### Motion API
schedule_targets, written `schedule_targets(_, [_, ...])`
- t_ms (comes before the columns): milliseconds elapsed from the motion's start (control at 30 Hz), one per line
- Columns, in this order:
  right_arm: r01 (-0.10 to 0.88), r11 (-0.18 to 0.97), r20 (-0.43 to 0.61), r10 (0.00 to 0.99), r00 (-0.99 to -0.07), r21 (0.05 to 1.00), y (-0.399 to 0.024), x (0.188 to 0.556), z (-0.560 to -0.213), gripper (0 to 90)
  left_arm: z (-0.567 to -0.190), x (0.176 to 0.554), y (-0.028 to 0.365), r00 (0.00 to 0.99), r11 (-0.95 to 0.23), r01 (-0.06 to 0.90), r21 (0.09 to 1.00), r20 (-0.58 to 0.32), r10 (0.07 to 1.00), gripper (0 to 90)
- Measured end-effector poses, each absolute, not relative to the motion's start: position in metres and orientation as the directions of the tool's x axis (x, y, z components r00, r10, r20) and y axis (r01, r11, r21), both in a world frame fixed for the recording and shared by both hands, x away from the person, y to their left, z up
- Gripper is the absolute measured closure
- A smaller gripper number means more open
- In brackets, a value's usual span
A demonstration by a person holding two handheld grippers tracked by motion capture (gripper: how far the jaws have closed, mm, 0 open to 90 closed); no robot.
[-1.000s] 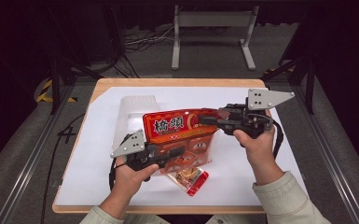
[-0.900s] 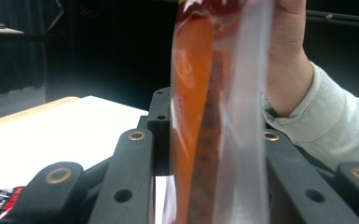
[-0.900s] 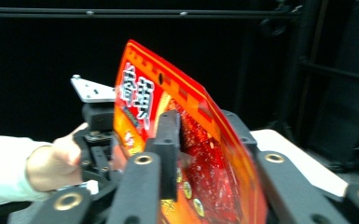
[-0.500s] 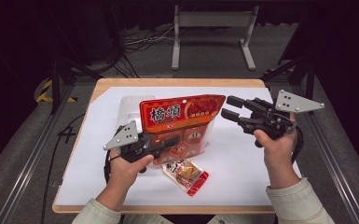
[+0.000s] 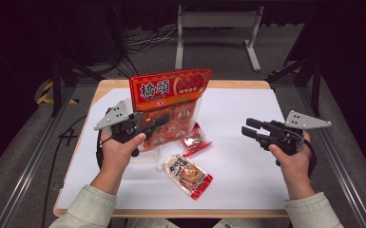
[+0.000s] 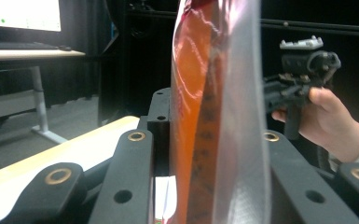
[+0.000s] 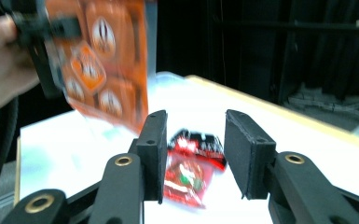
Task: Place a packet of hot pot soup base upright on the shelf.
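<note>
A large orange snack bag (image 5: 171, 102) with a clear lower half hangs upright above the table, with my left gripper (image 5: 163, 121) shut on its lower left part. In the left gripper view the bag (image 6: 205, 116) stands edge-on between the jaws. My right gripper (image 5: 248, 128) is held off to the right, low over the table and pointing left. It is open; its jaws have just been closing a little with nothing between them. Beyond its jaws (image 7: 193, 140) lies a small red packet (image 7: 191, 170), also seen below the bag (image 5: 195, 141).
A second small snack packet (image 5: 187, 175) lies on the white mat (image 5: 247, 180) near the front, between the person's forearms. The wooden table edge (image 5: 171, 212) runs along the front. Dark floor and metal frames surround the table.
The right gripper let go of the bag and swung right and down. The left gripper raised the bag upright and shifted it left. A small red packet now shows under it.
</note>
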State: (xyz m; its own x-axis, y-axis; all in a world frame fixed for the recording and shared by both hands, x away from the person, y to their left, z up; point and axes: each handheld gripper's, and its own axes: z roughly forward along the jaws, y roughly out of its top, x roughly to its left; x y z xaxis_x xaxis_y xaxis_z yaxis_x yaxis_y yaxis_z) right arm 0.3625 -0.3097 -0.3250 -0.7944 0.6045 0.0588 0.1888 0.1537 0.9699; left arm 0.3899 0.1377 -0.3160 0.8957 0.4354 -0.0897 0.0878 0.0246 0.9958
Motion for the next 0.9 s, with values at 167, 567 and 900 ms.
schedule_targets(167, [0.222,0.167,0.074,0.614,-0.786,0.961,-0.313,0.364,-0.334,58.7,-0.314,0.4,0.145,0.882,0.032,0.089,0.996,-0.093,0.463,71.0])
schedule_targets(567, [0.281,0.117,0.161,0.589,-0.792,0.953,-0.322,0.356,-0.347,58.4,-0.313,0.437,0.173,0.833,0.067,0.101,0.993,-0.121,0.54,71.0])
schedule_targets(900, [0.284,0.095,0.174,0.598,-0.783,0.954,-0.333,0.348,-0.348,58.3,-0.317,0.461,0.191,0.788,0.081,0.096,0.992,-0.125,0.603,71.0])
